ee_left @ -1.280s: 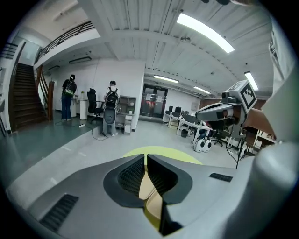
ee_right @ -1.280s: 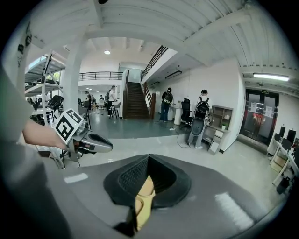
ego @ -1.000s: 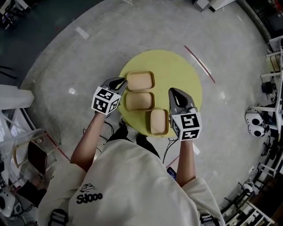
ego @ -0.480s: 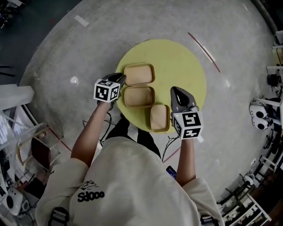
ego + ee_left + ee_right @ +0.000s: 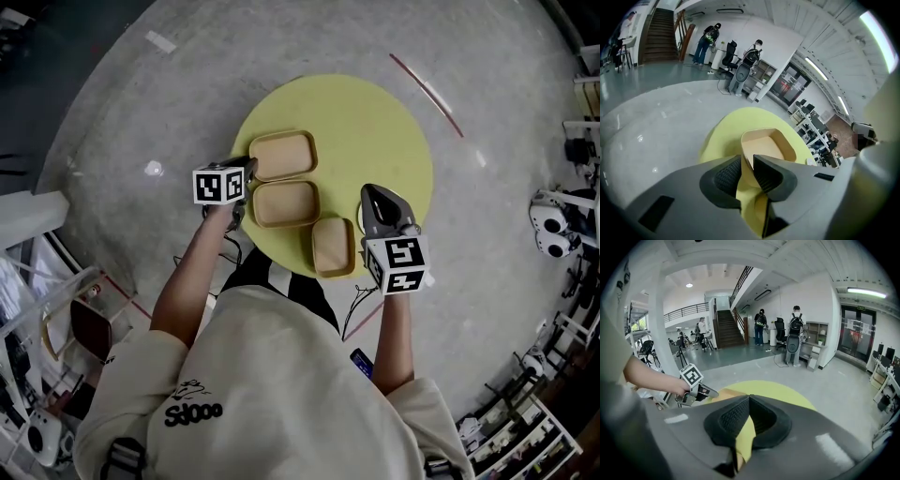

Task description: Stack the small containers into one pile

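Grasp step: left gripper (image 5: 247, 168) jaws opening astride the upper-left container (image 5: 281, 155) rim. Next, probably close and lift. Right gripper (image 5: 369, 192) is pressed together, empty.

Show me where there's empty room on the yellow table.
Bare: the far and right part of the table, from the containers out to its rim. Crowded: the near left side, where all three lie close together.

Three containers (image 5: 285, 203) in a row on table (image 5: 375, 131) (near its front edge)
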Tool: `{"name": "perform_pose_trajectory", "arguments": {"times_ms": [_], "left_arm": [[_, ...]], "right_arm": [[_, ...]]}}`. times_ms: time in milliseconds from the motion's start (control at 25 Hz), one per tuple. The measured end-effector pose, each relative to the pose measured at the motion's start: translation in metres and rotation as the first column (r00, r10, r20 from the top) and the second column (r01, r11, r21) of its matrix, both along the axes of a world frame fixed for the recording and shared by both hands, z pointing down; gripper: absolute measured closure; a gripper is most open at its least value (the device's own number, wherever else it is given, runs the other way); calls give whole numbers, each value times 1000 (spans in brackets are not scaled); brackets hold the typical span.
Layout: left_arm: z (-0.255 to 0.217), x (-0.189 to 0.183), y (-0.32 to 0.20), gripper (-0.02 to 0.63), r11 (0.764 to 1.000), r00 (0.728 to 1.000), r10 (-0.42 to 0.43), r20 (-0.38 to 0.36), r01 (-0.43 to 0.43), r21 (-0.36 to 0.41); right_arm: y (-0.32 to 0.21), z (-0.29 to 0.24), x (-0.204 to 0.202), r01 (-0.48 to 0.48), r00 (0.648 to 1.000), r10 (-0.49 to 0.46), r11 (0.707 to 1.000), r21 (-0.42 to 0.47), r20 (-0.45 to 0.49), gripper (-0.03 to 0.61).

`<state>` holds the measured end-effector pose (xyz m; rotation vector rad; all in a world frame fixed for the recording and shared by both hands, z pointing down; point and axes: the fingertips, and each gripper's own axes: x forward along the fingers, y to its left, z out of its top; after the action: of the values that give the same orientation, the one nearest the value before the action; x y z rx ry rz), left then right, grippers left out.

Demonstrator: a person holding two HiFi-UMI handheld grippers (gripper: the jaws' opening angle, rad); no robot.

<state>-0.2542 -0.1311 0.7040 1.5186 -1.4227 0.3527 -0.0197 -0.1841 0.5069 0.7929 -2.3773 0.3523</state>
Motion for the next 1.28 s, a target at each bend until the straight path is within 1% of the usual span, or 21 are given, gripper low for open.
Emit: {"name": "perform_pose_trajectory", "arguments": {"times_ms": [200,320,400,560,720,880,1000,1120,1280], "left_arm": [[5,3,-5,534,1000,1000,-8,-14,7,-27],[6,1,-7,555,999,999,-28,-26,27,-36],[6,-3,-6,577,998,998,-57,-37,56,-36],[6,-12,-6,589,991,989,-131,-63,129,-24],[2,-17,-9,589,987,986,-161,-47,160,-8],[-14,-24,-11,589,981,979,-190,-69,192,28],[-36,-16,-19,589,985,985,-153,-85,159,72],[-61,3,-28,589,990,995,-66,-73,74,123],[-89,26,-28,589,984,997,23,-67,-10,176]], "right_arm": [[1,2,3,-3,1000,3,1000,-6,-4,571],[3,2,2,0,1000,0,1000,-4,-5,569],[6,0,3,3,1000,-3,1000,-5,-3,570],[12,-4,5,17,1000,-17,1000,0,3,571],[15,-8,14,8,1000,-8,1000,9,3,571],[22,-18,18,-3,1000,3,1000,26,4,571],[23,-24,25,-14,1000,13,999,40,10,571],[25,-31,32,-25,1000,24,998,58,18,571],[38,-39,40,-37,999,35,996,77,30,570]]}}
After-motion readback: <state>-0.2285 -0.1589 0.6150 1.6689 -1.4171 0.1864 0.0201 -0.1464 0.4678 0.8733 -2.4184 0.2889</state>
